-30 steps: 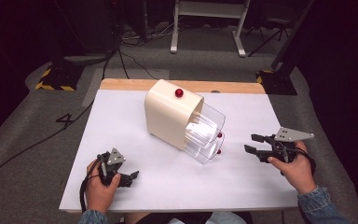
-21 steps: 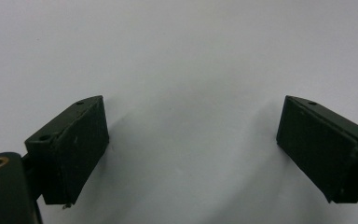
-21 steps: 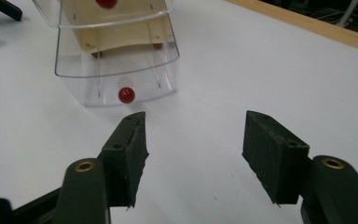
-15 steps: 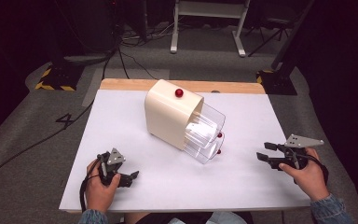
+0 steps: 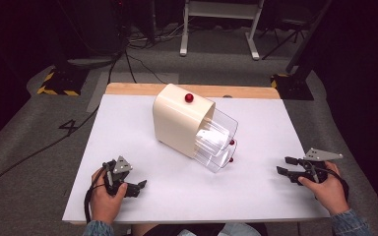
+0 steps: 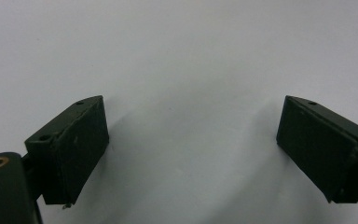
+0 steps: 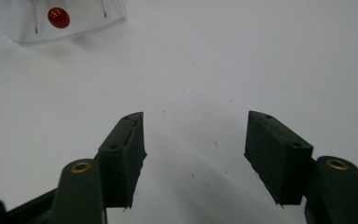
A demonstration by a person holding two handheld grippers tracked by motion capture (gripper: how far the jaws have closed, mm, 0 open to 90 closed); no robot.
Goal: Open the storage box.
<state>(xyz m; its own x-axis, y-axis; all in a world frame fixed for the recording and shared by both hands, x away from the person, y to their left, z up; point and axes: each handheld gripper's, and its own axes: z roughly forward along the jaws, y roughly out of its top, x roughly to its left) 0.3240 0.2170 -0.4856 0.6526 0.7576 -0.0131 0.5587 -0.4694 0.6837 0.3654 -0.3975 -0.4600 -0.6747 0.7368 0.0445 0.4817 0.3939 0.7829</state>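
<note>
A cream drawer box [image 5: 177, 118] with a red knob [image 5: 189, 98] on top stands mid-table. Its two clear drawers [image 5: 215, 140] are pulled out toward the right, each with a small red knob [image 5: 232, 142]. One drawer front and its knob [image 7: 58, 17] show at the top left of the right gripper view. My left gripper [image 5: 140, 186] rests near the table's front left, open, nothing between its jaws [image 6: 191, 154]. My right gripper [image 5: 284, 165] sits at the front right, open and empty [image 7: 193, 158], pointing toward the drawers.
The white table top [image 5: 128, 128] has a wooden strip [image 5: 138, 89] along its far edge. Grey carpet, cables and a yellow-black floor marker [image 5: 54, 83] lie beyond. A white stand [image 5: 219, 29] is at the back.
My right gripper has drawn back from beside the drawers toward the table's front right edge. The left gripper has stayed put.
</note>
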